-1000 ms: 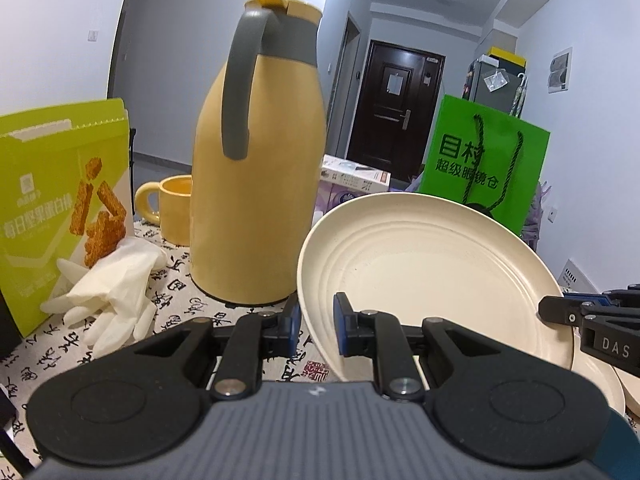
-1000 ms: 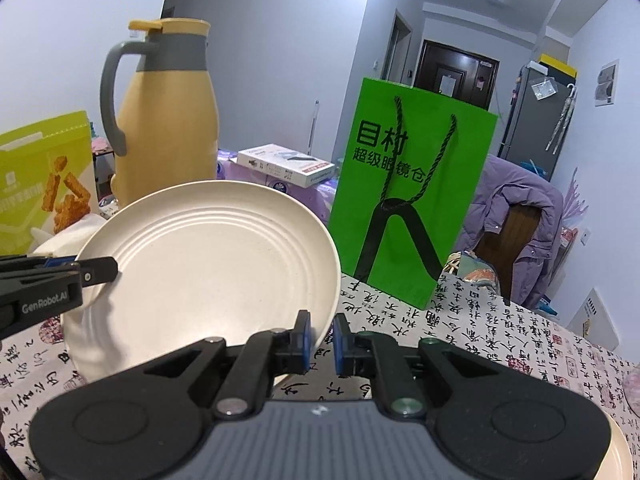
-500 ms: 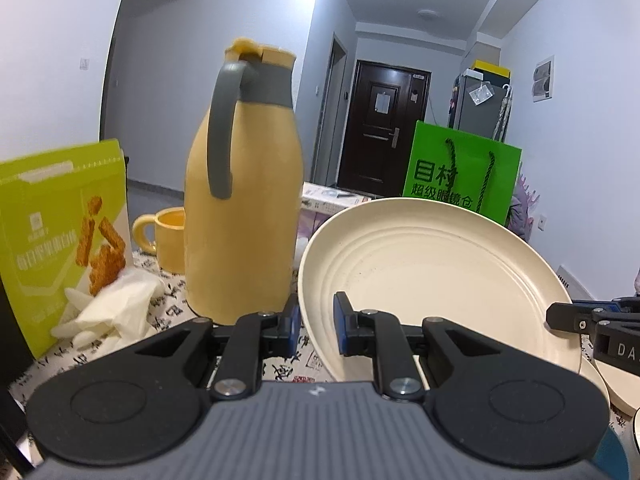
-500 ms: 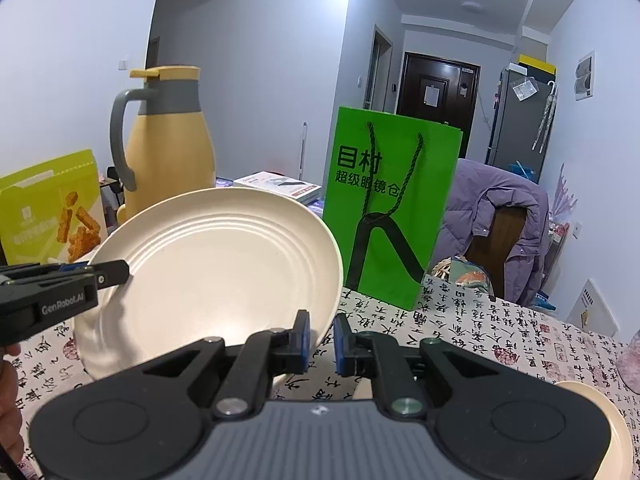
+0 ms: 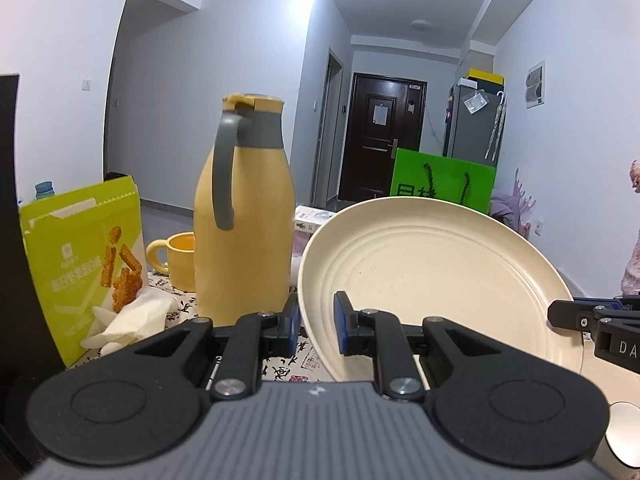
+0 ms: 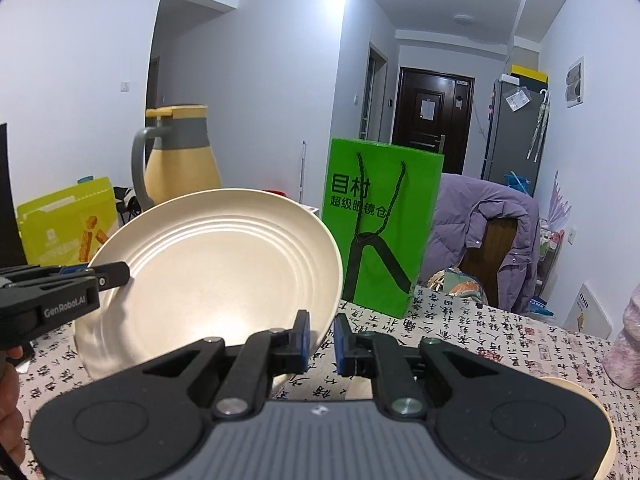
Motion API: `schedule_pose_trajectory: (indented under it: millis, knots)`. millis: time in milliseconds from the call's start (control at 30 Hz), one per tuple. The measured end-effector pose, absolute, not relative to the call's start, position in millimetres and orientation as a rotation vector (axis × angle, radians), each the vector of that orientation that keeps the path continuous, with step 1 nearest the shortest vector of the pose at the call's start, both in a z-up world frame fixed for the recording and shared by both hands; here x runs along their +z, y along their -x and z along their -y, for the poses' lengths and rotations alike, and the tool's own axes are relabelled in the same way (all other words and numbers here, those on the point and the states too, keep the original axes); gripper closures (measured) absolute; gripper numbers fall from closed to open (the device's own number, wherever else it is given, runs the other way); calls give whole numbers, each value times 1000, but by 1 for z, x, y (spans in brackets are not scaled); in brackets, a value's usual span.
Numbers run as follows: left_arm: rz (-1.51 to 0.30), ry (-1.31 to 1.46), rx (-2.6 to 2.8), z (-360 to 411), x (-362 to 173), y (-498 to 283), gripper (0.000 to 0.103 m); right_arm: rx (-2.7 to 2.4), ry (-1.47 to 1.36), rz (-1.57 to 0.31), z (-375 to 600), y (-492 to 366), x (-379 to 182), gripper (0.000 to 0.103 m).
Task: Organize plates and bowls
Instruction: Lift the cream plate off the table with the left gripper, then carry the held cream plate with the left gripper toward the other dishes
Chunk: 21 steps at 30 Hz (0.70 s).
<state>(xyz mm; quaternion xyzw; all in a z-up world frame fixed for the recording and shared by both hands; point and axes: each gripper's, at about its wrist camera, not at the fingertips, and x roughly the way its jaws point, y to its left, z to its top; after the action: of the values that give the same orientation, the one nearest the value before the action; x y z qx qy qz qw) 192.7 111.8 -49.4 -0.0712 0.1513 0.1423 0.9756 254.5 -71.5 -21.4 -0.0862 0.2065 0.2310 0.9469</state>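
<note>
Currently a large round cream plate with raised concentric rings point(image 5: 432, 280) is held in the air above a table covered in a white cloth printed with black calligraphy point(image 6: 500, 336). It tilts steeply, its face turned toward the cameras. Two hand-held grippers share the load, one at each side of the rim.

Seen from its own camera, the left gripper point(image 5: 316, 322) has its blue-padded jaws nearly closed on the plate's lower left rim. The right gripper point(image 6: 321, 334) is clamped in the same way on the lower right rim. Each gripper also shows at the edge of the other's view, pinching the opposite side of the plate. Part of a bare hand point(image 6: 10, 420) is visible low at the left edge of the right view.

As for progress, the plate is lifted clear of the table but not yet set anywhere, so this looks like the carrying step. At the lower right of the right view, the curved cream rim of another dish point(image 6: 576, 390) lies on the cloth; whether that is the stack to join cannot be told. No bowls are clearly visible, so sorting them appears to remain.

Behind the plate stand a tall mustard-yellow thermos jug with a grey handle point(image 5: 244, 216), a yellow mug point(image 5: 178, 258), a lime-green snack box point(image 5: 84, 264) and a bright green paper shopping bag point(image 6: 380, 224).
</note>
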Motion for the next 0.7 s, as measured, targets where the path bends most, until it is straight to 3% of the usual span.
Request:
schedule_pose_trajectory:
  millis: [700]
  knots:
    - [-266,134,262,-89,-26,-131,86,432,164,-385,98,-193,1,91]
